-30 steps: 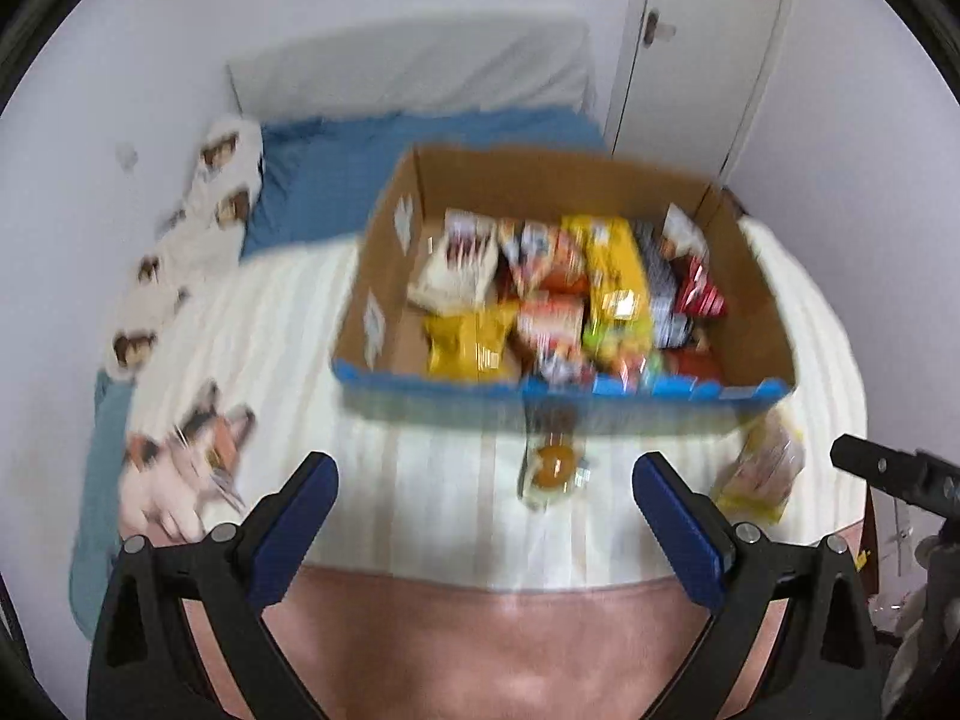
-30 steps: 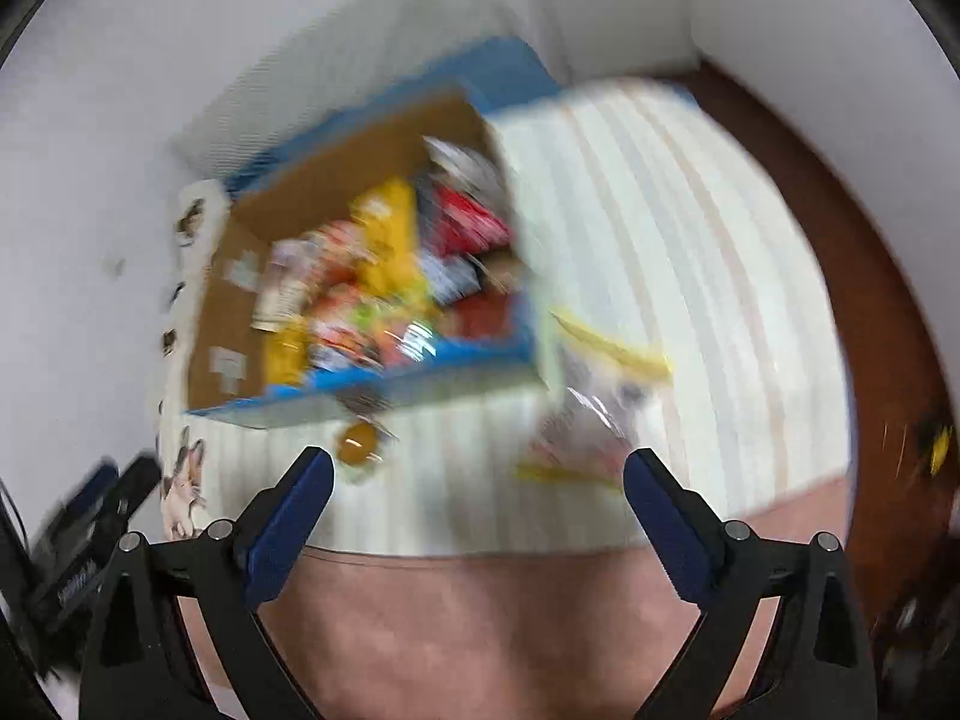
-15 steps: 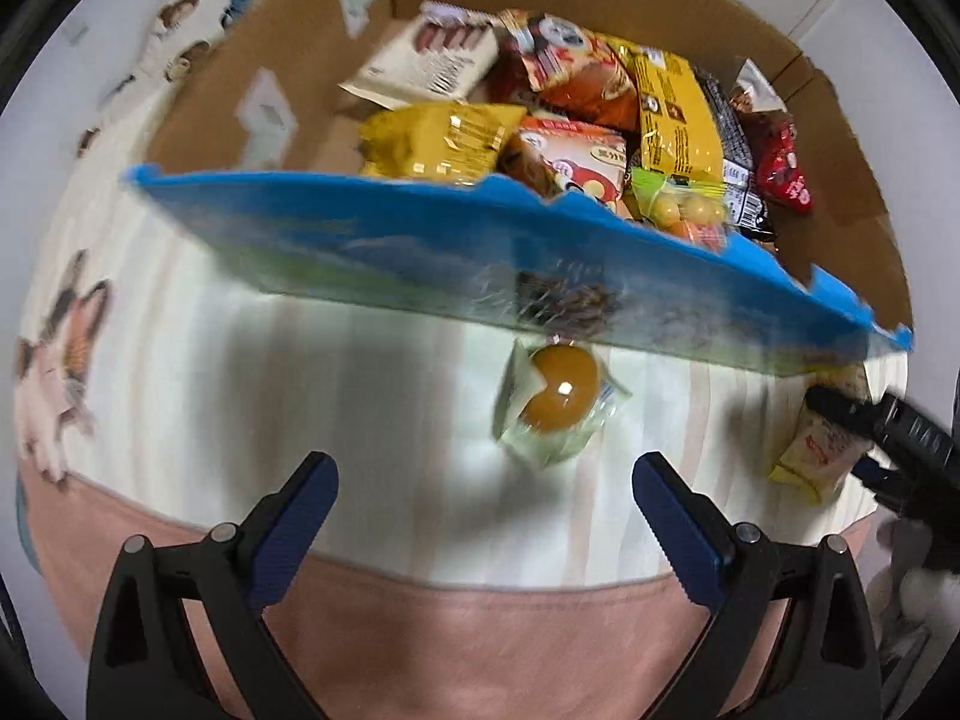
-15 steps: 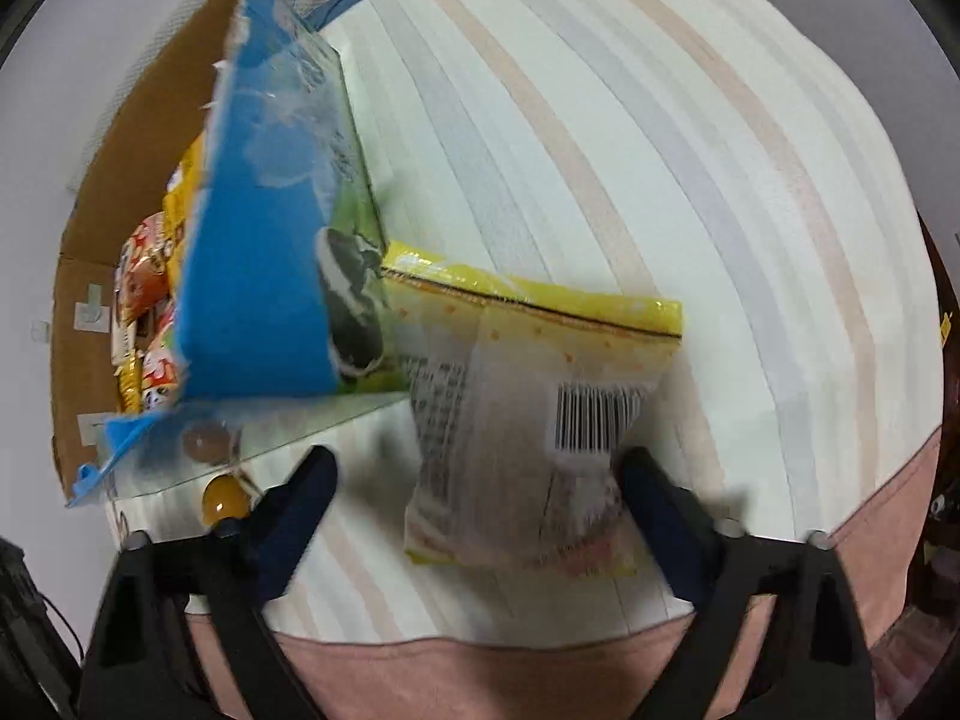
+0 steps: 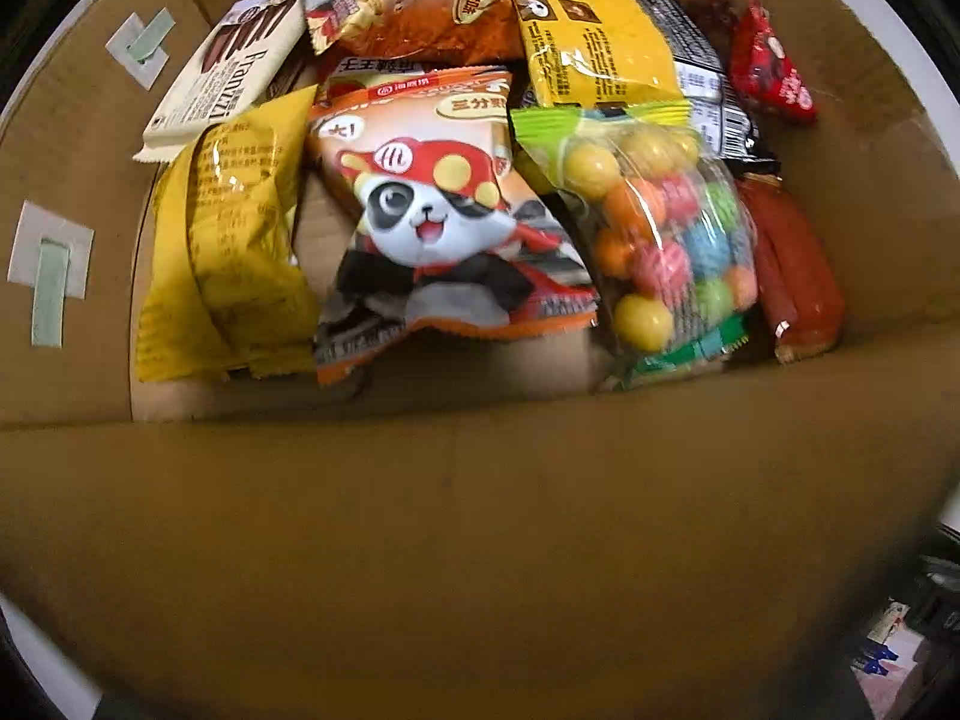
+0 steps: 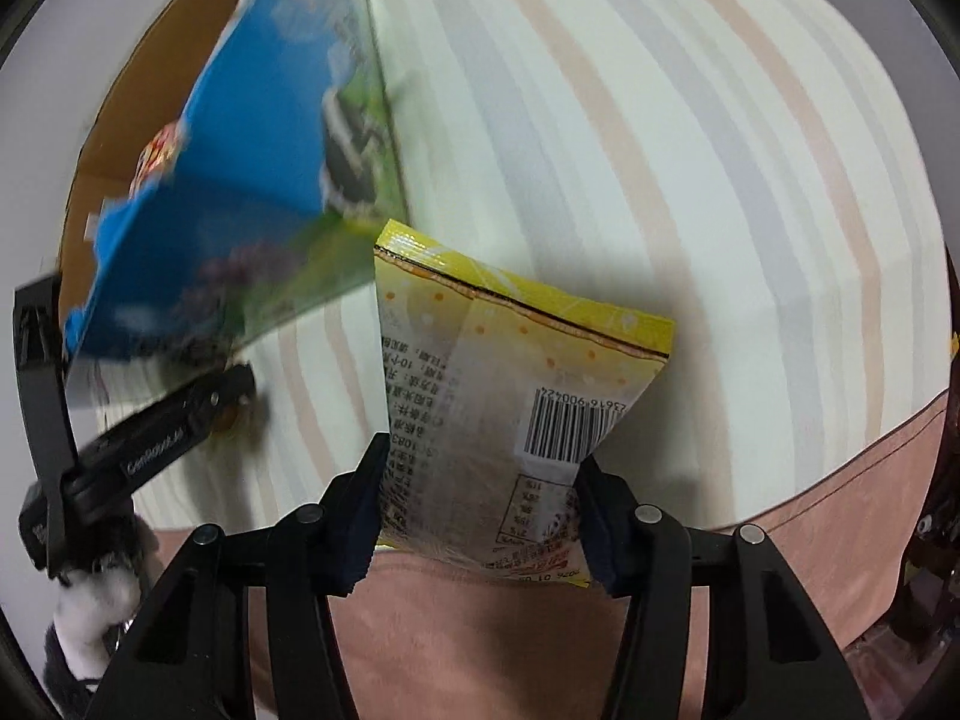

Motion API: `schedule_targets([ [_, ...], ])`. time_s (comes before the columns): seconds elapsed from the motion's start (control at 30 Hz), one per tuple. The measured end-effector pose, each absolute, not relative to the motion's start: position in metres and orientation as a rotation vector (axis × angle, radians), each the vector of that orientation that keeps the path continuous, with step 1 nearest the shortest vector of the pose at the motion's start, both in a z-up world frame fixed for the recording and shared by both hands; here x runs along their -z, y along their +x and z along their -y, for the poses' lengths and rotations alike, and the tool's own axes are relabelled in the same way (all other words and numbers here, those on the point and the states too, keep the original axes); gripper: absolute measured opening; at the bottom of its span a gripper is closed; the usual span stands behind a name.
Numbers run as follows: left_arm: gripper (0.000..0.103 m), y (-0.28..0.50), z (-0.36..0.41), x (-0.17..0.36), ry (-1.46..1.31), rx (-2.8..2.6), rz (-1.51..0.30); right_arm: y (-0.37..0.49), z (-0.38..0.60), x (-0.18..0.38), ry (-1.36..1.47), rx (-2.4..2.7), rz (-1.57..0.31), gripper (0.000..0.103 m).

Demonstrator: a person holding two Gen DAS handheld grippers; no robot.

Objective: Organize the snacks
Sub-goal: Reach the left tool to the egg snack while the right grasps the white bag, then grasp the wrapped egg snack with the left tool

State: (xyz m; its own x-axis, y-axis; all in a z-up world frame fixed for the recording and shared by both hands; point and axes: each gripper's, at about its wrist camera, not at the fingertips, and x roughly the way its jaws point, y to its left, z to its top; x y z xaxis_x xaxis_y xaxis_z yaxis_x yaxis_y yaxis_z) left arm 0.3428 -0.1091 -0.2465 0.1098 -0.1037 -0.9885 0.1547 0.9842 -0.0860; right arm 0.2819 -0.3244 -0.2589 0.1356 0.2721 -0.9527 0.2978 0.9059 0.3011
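My right gripper point(image 6: 483, 480) points down at the striped bedcover, and its jaws are closing. Both pads touch the sides of a clear snack packet with a yellow top and a barcode point(image 6: 510, 396). The cardboard box point(image 5: 480, 540) fills the left wrist view and hides my left gripper's fingers there. Inside lie a panda chip bag point(image 5: 438, 222), a bag of coloured balls point(image 5: 666, 228) and yellow packets point(image 5: 222, 252). In the right wrist view my left gripper point(image 6: 237, 402) reaches under the box's blue outer wall point(image 6: 240, 150) over a small orange snack point(image 6: 231, 420). Its jaws are closing, and blur hides the grip.
The striped bedcover point(image 6: 660, 150) stretches to the right of the box, with a pink sheet edge point(image 6: 810, 510) in front. A hand in a fuzzy black-and-white sleeve point(image 6: 90, 600) holds the left gripper. Red sausages point(image 5: 792, 264) and a white biscuit pack point(image 5: 228, 66) also lie in the box.
Both grippers came down toward the bed. The box wall now blocks the left view and hides its fingers. The right jaws narrowed from wide apart onto the yellow-topped packet.
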Motion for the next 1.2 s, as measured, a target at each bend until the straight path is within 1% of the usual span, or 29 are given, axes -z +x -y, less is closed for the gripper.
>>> schedule_targets([
  [0.2, 0.046, 0.286, 0.1, 0.247, 0.014, 0.217, -1.482, 0.267, 0.294, 0.265, 0.423, -0.073, -1.501, 0.058],
  [0.33, 0.046, 0.232, 0.087, 0.253, -0.024, 0.215, -1.537, 0.244, 0.273, 0.272, 0.377, -0.13, -1.547, 0.058],
  [0.43, 0.046, 0.207, 0.082, 0.261, -0.039, 0.215, -1.566, 0.221, 0.258, 0.281, 0.311, -0.162, -1.58, 0.058],
  [0.5, 0.051, 0.201, 0.085, 0.27, -0.011, 0.235, -1.587, 0.219, 0.253, 0.285, 0.254, -0.163, -1.585, 0.058],
  [0.57, 0.064, 0.199, 0.091, 0.275, 0.021, 0.272, -1.601, 0.218, 0.247, 0.289, 0.233, -0.153, -1.59, 0.059],
  [0.6, 0.067, 0.198, 0.099, 0.278, 0.05, 0.292, -1.611, 0.22, 0.245, 0.29, 0.235, -0.149, -1.593, 0.06],
  [0.63, 0.075, 0.198, 0.106, 0.28, 0.079, 0.312, -1.623, 0.222, 0.243, 0.292, 0.244, -0.148, -1.595, 0.064],
  [0.67, 0.08, 0.197, 0.115, 0.282, 0.119, 0.331, -1.633, 0.223, 0.242, 0.292, 0.252, -0.151, -1.596, 0.069],
  [0.77, 0.084, 0.193, 0.131, 0.286, 0.2, 0.355, -1.642, 0.227, 0.228, 0.297, 0.263, -0.148, -1.602, 0.075],
  [0.9, 0.083, 0.19, 0.135, 0.286, 0.192, 0.369, -1.639, 0.231, 0.226, 0.302, 0.267, -0.138, -1.607, 0.076],
  [0.97, 0.067, 0.193, 0.129, 0.286, 0.193, 0.346, -1.625, 0.237, 0.226, 0.305, 0.276, -0.133, -1.604, 0.076],
  [1.0, 0.063, 0.201, 0.11, 0.281, 0.188, 0.337, -1.621, 0.238, 0.227, 0.305, 0.279, -0.132, -1.602, 0.076],
  [1.03, 0.06, 0.201, 0.109, 0.278, 0.173, 0.334, -1.62, 0.238, 0.226, 0.304, 0.279, -0.13, -1.599, 0.076],
  [1.1, 0.059, 0.198, 0.104, 0.278, 0.135, 0.327, -1.624, 0.235, 0.232, 0.301, 0.274, -0.126, -1.592, 0.075],
  [1.2, 0.059, 0.197, 0.098, 0.277, 0.097, 0.313, -1.62, 0.231, 0.233, 0.299, 0.236, -0.109, -1.576, 0.067],
])
